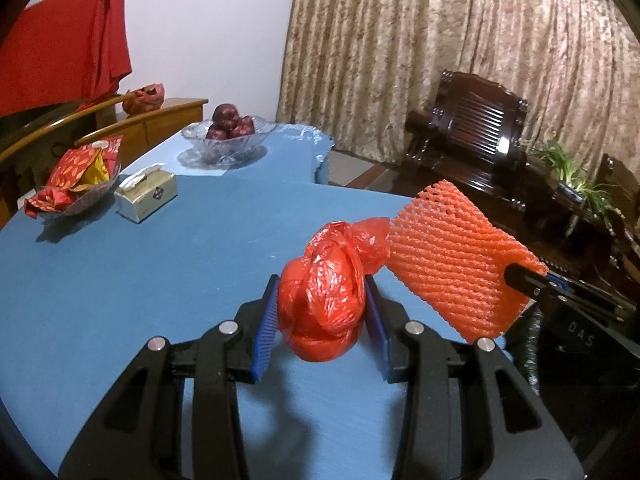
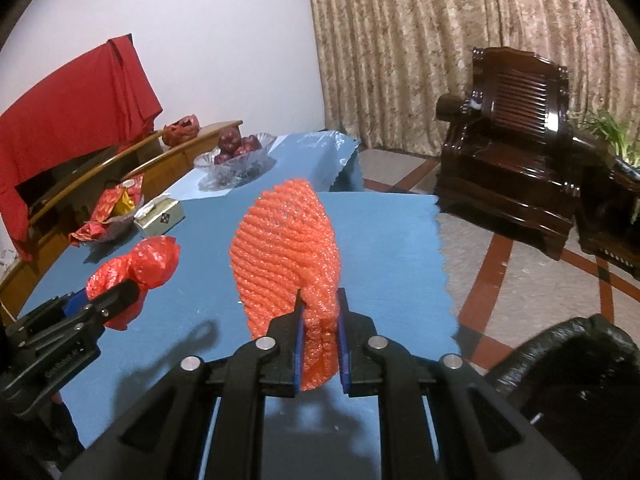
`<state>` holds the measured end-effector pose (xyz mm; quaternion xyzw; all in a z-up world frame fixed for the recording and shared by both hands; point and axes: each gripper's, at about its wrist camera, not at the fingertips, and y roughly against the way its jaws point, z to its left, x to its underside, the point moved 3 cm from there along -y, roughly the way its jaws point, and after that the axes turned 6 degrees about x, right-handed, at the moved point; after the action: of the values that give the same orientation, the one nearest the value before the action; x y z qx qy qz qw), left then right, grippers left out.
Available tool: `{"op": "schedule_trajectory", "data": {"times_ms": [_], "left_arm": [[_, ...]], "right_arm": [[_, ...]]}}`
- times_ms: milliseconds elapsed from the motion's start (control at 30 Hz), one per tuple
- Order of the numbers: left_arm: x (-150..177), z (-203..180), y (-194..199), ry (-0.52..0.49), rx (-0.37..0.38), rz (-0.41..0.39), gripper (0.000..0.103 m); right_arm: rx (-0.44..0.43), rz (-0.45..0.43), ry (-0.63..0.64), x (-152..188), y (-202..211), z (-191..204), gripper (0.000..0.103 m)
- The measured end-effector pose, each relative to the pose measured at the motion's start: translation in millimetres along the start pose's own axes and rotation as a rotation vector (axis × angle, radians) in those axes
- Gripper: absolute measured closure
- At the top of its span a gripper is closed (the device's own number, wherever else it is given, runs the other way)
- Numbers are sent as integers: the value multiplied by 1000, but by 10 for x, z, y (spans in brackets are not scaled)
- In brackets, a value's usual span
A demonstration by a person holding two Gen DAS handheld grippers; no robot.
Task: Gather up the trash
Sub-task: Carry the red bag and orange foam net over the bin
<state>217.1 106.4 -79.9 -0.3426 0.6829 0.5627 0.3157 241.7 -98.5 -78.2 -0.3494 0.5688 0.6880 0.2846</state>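
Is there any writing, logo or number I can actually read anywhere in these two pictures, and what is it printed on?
"DAS": pale letters on the black body of the right tongs, seen from the left wrist view.
Left tongs: a line of small print along the black body, too blurred to read.
Tissue box: a dark diamond emblem on its side, no legible words.
Red snack packets in the glass dish: printed patterns only, nothing readable.

Two claws point(image 1: 320, 312) point(image 2: 320, 336), two glass bowls point(image 1: 228, 140) point(image 1: 76, 196), one tissue box point(image 1: 146, 196), one armchair point(image 2: 516, 148)

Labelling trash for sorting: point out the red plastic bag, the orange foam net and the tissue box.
red plastic bag point(image 1: 322, 304): left wrist view, crumpled middle.
orange foam net point(image 2: 286, 248): right wrist view, ribbed face.
tissue box point(image 1: 150, 196): left wrist view, front side.
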Motion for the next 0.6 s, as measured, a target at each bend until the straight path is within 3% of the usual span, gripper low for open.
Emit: {"op": "schedule_trajectory", "data": {"times_ms": [600], "left_arm": [[145,-939,427,-93,144,-19,64]], "right_arm": [[93,-64,-60,191,934,-694,90]]}}
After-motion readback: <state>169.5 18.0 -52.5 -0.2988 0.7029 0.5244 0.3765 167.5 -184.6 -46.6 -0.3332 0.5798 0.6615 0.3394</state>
